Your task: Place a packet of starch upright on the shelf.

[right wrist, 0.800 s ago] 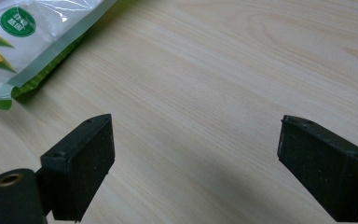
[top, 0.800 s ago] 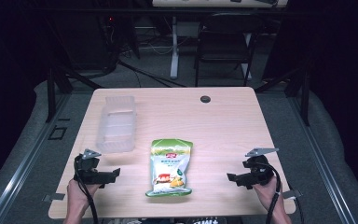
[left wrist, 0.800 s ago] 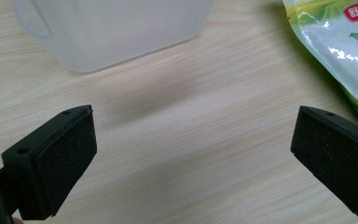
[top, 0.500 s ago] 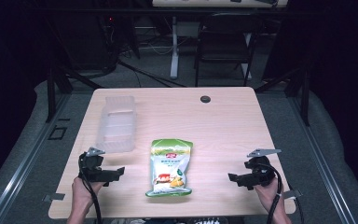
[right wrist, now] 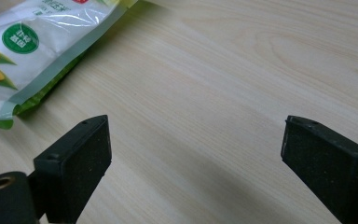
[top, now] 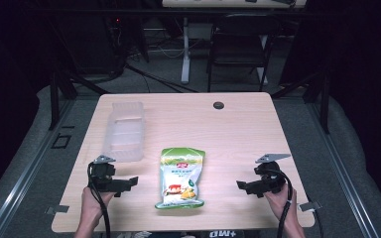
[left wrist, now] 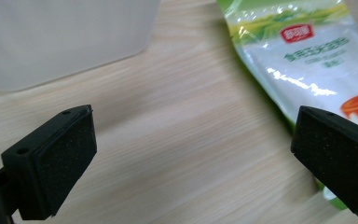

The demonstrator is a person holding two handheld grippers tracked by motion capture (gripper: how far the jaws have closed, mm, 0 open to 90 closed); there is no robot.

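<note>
A green and white snack bag [top: 180, 177] lies flat on the wooden table [top: 238, 134], near the front middle. Left of the bag, my left gripper [top: 129, 184] is held low over the table and points right at it, jaws wide open and empty. In the left gripper view [left wrist: 193, 135] the bag [left wrist: 303, 56] lies ahead on the right, partly behind the right jaw. At the bag's other side my right gripper [top: 242, 187] points left, also open and empty. The right gripper view [right wrist: 196, 140] has the bag's lower end [right wrist: 37, 42] at the upper left.
A clear plastic container [top: 124, 131] stands on the left of the table, just beyond my left gripper, and shows close ahead as the container [left wrist: 60, 37]. A dark round grommet [top: 219, 105] sits near the far edge. A chair [top: 238, 44] stands behind the table.
My left gripper has edged a little to the right, toward the bag. The right gripper has hardly moved. Bag and container lie as before.
</note>
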